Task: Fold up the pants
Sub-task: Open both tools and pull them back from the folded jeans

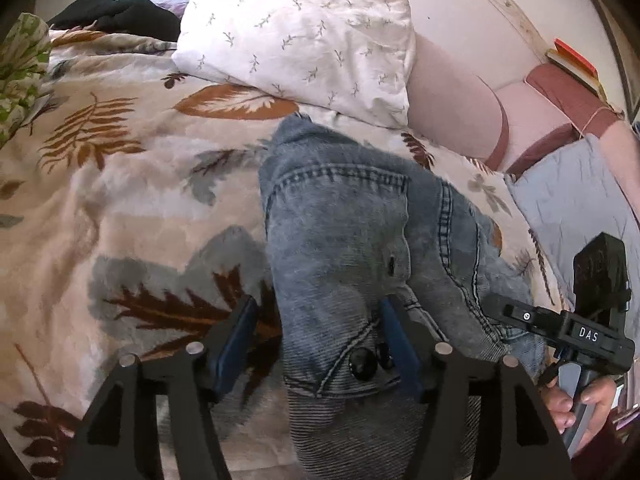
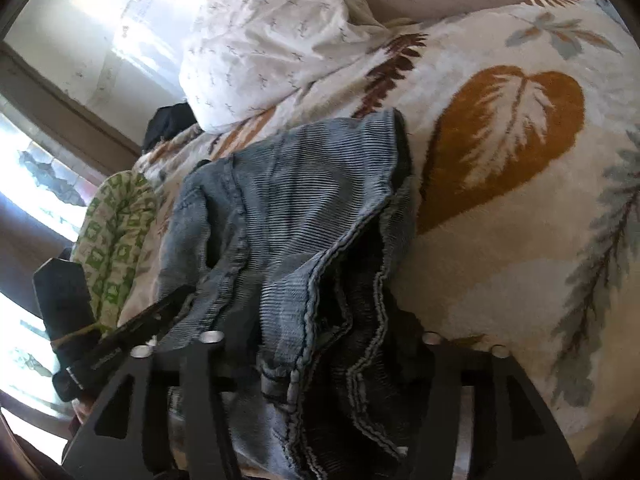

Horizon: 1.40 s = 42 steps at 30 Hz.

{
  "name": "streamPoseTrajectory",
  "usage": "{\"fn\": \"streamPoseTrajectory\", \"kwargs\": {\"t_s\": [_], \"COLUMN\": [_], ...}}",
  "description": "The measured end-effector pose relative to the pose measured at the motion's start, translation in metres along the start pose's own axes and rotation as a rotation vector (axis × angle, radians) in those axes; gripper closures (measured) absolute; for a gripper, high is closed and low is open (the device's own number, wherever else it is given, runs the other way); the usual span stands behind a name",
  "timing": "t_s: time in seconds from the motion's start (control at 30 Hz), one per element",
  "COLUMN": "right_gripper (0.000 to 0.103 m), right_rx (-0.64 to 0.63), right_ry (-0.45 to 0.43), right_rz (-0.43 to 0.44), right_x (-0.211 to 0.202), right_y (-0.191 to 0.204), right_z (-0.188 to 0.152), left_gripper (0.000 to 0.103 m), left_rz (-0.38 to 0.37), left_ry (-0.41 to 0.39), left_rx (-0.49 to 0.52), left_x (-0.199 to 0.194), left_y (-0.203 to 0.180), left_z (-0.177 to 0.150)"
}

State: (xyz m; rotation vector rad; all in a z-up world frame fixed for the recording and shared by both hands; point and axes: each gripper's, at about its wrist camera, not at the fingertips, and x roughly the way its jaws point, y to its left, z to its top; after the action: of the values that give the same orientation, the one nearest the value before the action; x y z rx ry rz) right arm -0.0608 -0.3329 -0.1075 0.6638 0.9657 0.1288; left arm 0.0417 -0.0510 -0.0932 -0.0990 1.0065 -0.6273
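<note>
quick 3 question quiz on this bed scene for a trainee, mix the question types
1. True or false: the faded blue denim pants lie on the cream blanket printed with brown and grey leaves.
2. Which does the left gripper show? A) jaws spread, with denim between the blue pads B) jaws pinched shut on the white pillow with a small sprig print C) jaws shut in the air
3. Fill in: beside the window, at the far side of the bed, lies a green and white patterned ____.

Key: 1 true; 2 A; 3 cloth
</note>
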Motion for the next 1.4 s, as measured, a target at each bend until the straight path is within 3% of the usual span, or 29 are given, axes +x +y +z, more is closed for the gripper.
{"fn": "streamPoseTrajectory", "kwargs": {"t_s": [0.1, 0.17, 0.3, 0.33, 0.4, 0.47, 0.53, 0.63, 0.83, 0.93, 1.13, 1.33, 1.37, 1.4], "right_gripper": [0.036, 0.035, 0.035, 0.035, 0.036, 0.043, 0.059, 0.065, 0.069, 0.069, 0.069, 0.068, 0.068, 0.065], "right_rx": [0.017, -0.018, -0.12, -0.159, -0.197, -0.267, -0.391, -0.452, -0.461, -0.464, -0.462, -0.406, -0.406, -0.41], "right_ry": [0.011, -0.025, -0.193, -0.242, -0.242, -0.2, -0.161, -0.136, -0.083, -0.018, 0.016, -0.068, -0.091, -0.119], "right_rz": [-0.013, -0.04, -0.106, -0.11, -0.057, -0.031, -0.081, -0.091, -0.139, -0.206, -0.23, -0.181, -0.179, -0.181], "right_x": [-0.009, -0.024, -0.065, -0.075, -0.082, -0.079, -0.072, -0.066, -0.044, -0.027, -0.013, -0.04, -0.046, -0.054], "right_y": [-0.002, 0.004, 0.02, 0.026, 0.035, 0.048, 0.068, 0.084, 0.087, 0.083, 0.076, 0.074, 0.076, 0.078], "right_z": [0.005, 0.009, 0.012, 0.01, 0.005, -0.004, -0.022, -0.04, -0.051, -0.057, -0.064, -0.062, -0.064, -0.066], "left_gripper": [0.038, 0.037, 0.035, 0.035, 0.035, 0.035, 0.035, 0.035, 0.034, 0.034, 0.032, 0.031, 0.029, 0.02], "left_rz": [0.023, 0.021, 0.085, 0.116, 0.155, 0.187, 0.257, 0.305, 0.347, 0.344, 0.324, 0.323, 0.33, 0.341], "left_ry": [-0.059, -0.128, -0.219, -0.21, -0.173, -0.149, -0.135, -0.11, -0.03, -0.015, 0.006, -0.048, -0.069, -0.09], "left_rx": [0.027, 0.06, 0.159, 0.197, 0.269, 0.339, 0.397, 0.435, 0.463, 0.458, 0.407, 0.305, 0.299, 0.293], "left_x": [-0.02, -0.04, -0.063, -0.063, -0.06, -0.059, -0.06, -0.057, -0.036, -0.031, -0.027, -0.057, -0.064, -0.071], "left_y": [-0.004, -0.012, -0.034, -0.041, -0.053, -0.063, -0.07, -0.076, -0.071, -0.068, -0.061, -0.064, -0.067, -0.071], "left_z": [0.01, 0.016, 0.018, 0.016, 0.008, -0.003, -0.016, -0.029, -0.044, -0.046, -0.045, -0.044, -0.044, -0.046]}}
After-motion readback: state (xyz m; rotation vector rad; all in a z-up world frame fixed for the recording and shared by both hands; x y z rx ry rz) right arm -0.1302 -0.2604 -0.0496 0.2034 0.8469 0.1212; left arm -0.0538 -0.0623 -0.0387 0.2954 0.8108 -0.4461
